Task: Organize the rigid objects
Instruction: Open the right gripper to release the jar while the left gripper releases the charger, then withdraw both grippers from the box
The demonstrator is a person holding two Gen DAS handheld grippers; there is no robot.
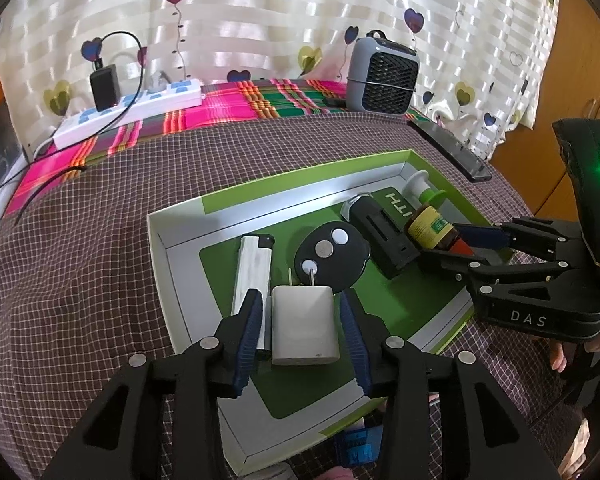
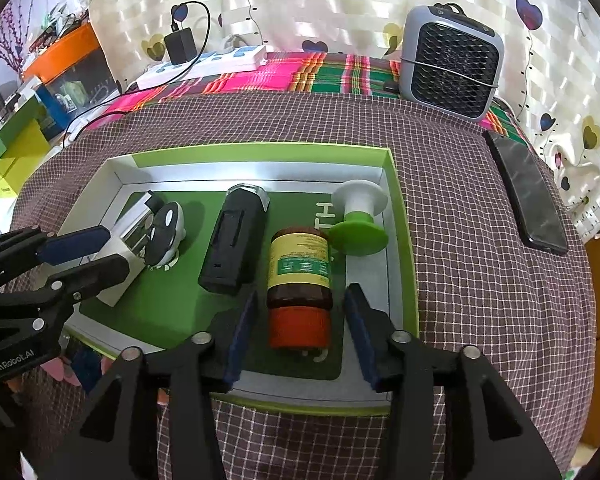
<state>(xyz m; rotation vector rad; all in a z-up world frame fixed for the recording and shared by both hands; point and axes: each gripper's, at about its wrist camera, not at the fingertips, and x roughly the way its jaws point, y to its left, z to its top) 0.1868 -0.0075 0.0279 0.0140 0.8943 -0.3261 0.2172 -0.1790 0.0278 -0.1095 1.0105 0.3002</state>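
Note:
A green and white tray (image 1: 180, 240) lies on the checked cloth. In it lie a white plug charger (image 1: 303, 328), a white lighter (image 1: 252, 268), a black round key fob (image 1: 332, 256), a black box-shaped device (image 2: 236, 248), a brown bottle (image 2: 300, 264) with a yellow label and red cap, and a green and white spool (image 2: 360, 216). My left gripper (image 1: 300, 298) straddles the charger, open, with gaps on both sides. My right gripper (image 2: 303, 293) straddles the lying bottle, open, its pads clear of the glass.
A white power strip (image 1: 132, 108) with a black adapter (image 1: 105, 86) and a grey fan (image 2: 452, 64) stand at the back by the curtain. A dark phone (image 2: 528, 196) lies right of the tray. Stacked boxes (image 2: 16, 148) sit at the far left.

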